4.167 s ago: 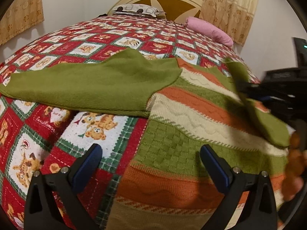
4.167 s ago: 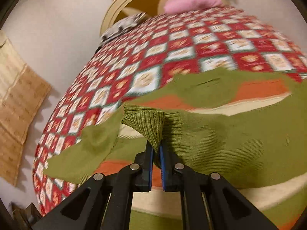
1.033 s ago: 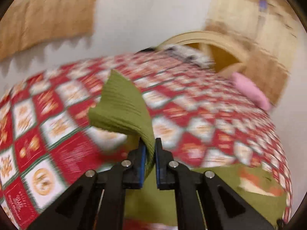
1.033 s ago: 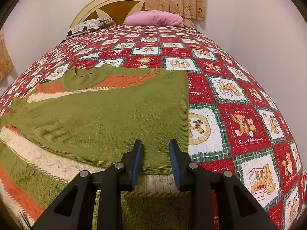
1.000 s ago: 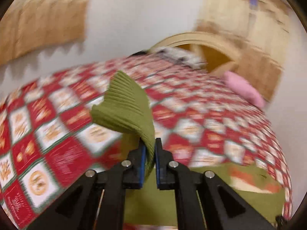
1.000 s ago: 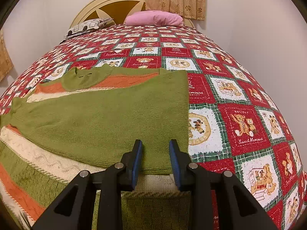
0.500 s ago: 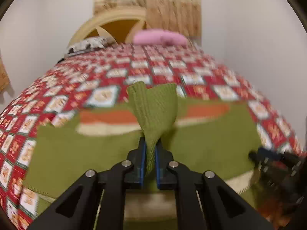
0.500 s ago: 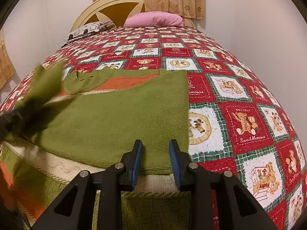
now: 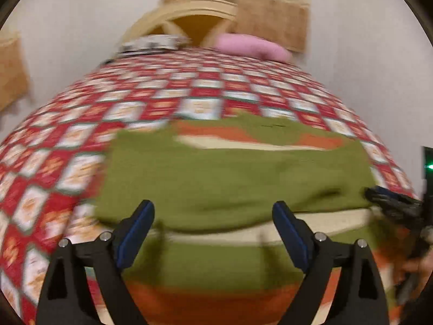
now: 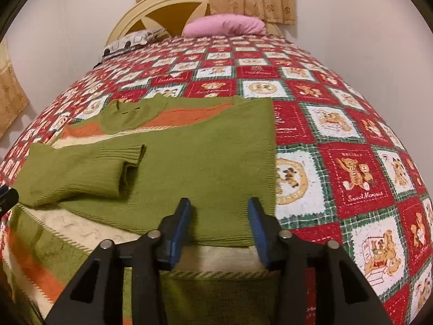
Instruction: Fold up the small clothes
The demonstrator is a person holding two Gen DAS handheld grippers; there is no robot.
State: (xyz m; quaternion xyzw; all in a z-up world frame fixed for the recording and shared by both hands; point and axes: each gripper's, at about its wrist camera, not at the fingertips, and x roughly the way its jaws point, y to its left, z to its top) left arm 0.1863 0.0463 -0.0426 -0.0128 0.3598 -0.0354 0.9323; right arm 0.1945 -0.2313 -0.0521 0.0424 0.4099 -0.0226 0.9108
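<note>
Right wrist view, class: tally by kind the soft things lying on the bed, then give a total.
Sweater: 1
Pink pillow: 1
Patterned pillow: 1
Quilt: 1
Total: 4

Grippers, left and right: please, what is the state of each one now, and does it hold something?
Left gripper: jaws open, just opened, holding nothing.
Right gripper: jaws open, just widened, holding nothing.

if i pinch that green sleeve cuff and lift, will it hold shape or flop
Probably flop: the sleeve is soft knit, lying creased and flat across the sweater. It likely drags the body along, since it is attached. The ribbed cuff should grip well, not slip.
</note>
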